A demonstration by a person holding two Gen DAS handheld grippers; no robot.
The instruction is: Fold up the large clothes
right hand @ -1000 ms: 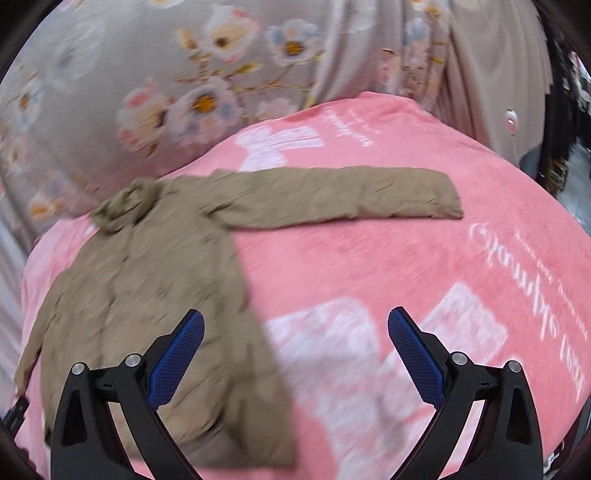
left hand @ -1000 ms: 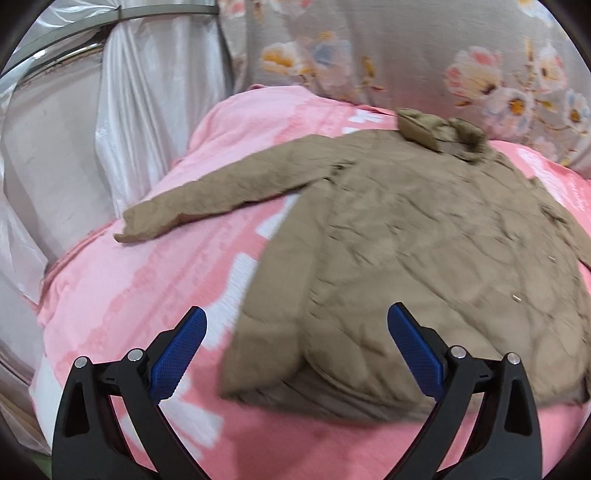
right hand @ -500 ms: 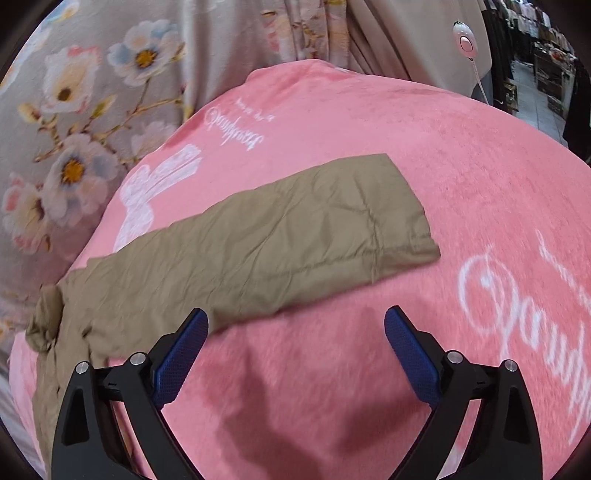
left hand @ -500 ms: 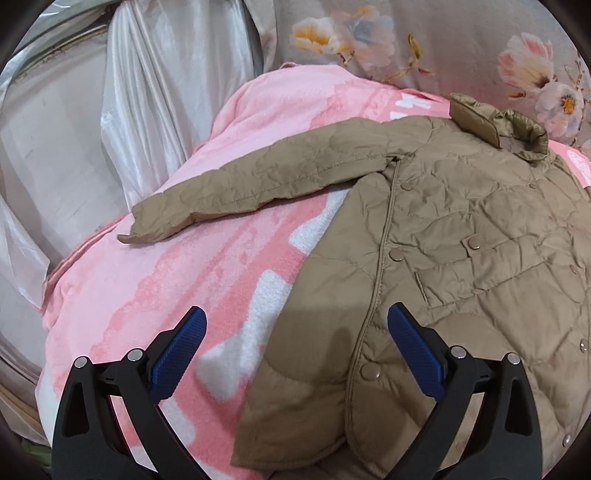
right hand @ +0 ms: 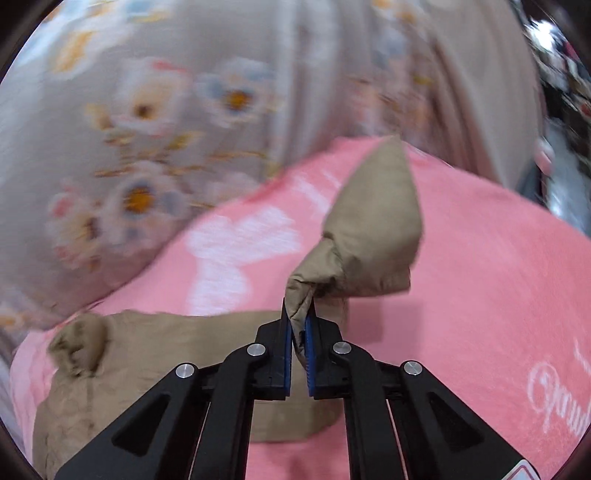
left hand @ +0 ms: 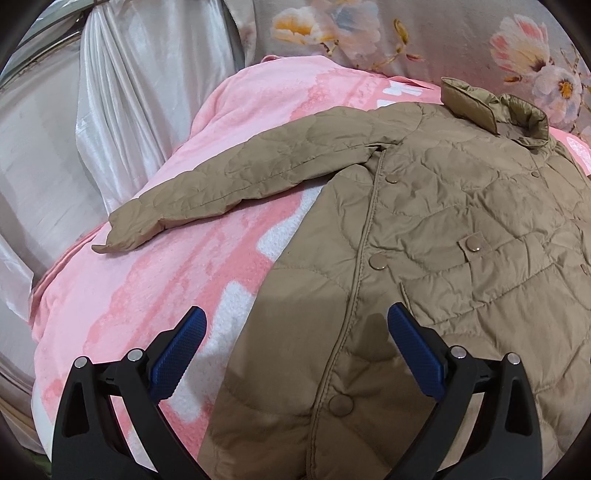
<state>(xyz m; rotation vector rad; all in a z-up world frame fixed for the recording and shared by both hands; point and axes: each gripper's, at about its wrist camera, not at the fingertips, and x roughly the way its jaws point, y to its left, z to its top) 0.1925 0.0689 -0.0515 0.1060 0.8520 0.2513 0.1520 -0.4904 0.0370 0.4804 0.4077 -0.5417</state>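
Note:
A tan quilted jacket (left hand: 436, 258) lies face up on a pink blanket (left hand: 155, 295), buttoned, collar at the far end. Its one sleeve (left hand: 236, 184) stretches out to the left. My left gripper (left hand: 295, 336) is open, hovering over the jacket's lower left edge. In the right wrist view my right gripper (right hand: 298, 328) is shut on the other sleeve's cuff (right hand: 369, 236) and holds it lifted above the blanket (right hand: 480, 295). The jacket's body (right hand: 147, 354) and collar lie to the left below it.
A grey floral curtain (left hand: 406, 33) hangs behind the bed; it also shows in the right wrist view (right hand: 166, 110). A silvery white drape (left hand: 122, 110) hangs at the left of the blanket. White lettering (right hand: 561, 402) marks the blanket at right.
My right gripper closed on the sleeve cuff and lifted it off the blanket. My left gripper moved closer over the jacket's lower left edge and stays open.

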